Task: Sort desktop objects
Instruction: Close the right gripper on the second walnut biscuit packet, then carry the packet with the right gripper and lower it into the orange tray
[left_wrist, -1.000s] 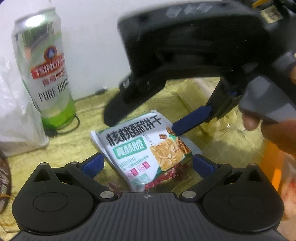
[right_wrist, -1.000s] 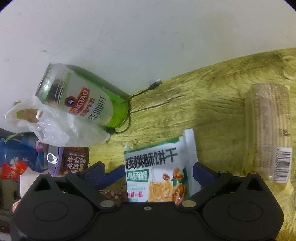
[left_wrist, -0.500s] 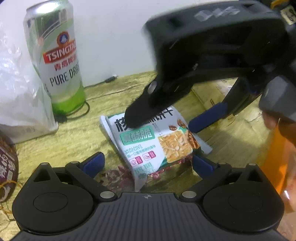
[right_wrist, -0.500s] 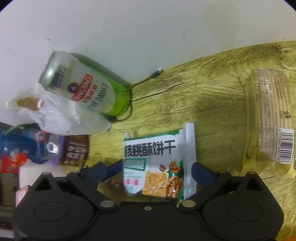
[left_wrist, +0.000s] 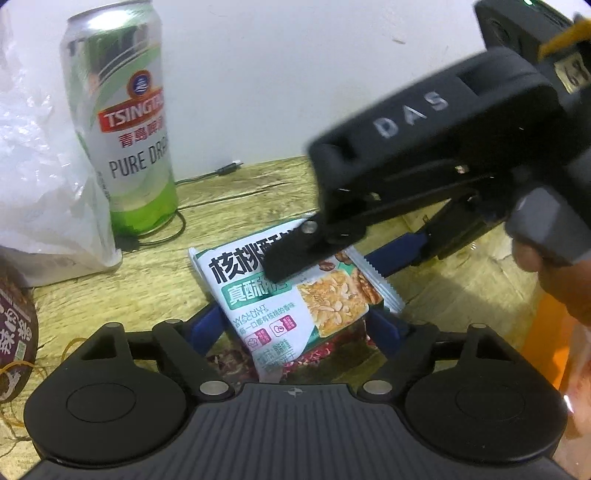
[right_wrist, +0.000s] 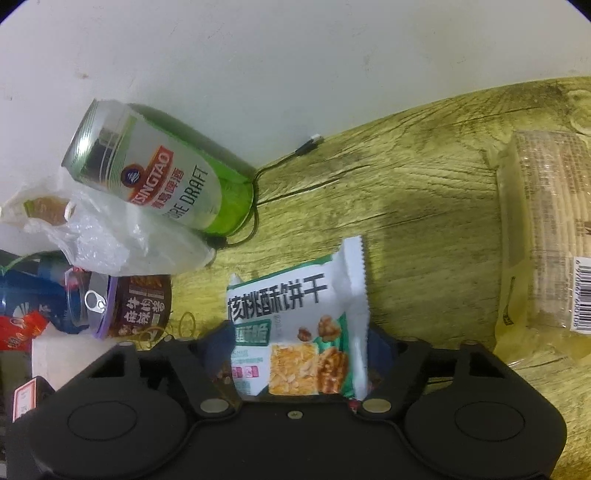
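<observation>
The wood-grain table (right_wrist: 424, 177) is partly cut off. The walnut biscuit packet (left_wrist: 291, 295) lies on it; both the left hand-held gripper (left_wrist: 295, 328) and right hand-held gripper (right_wrist: 299, 343) have just been closing, pinching it, their pads largely hidden.

Black ribbed right gripper (left_wrist: 332, 254): white "DAS" lettering, blue fingers (left_wrist: 402, 251), silver pivot screws.

Wooden tabletop (right_wrist: 424, 206) with beer can (right_wrist: 173, 184), biscuit packet (right_wrist: 295, 325)
</observation>
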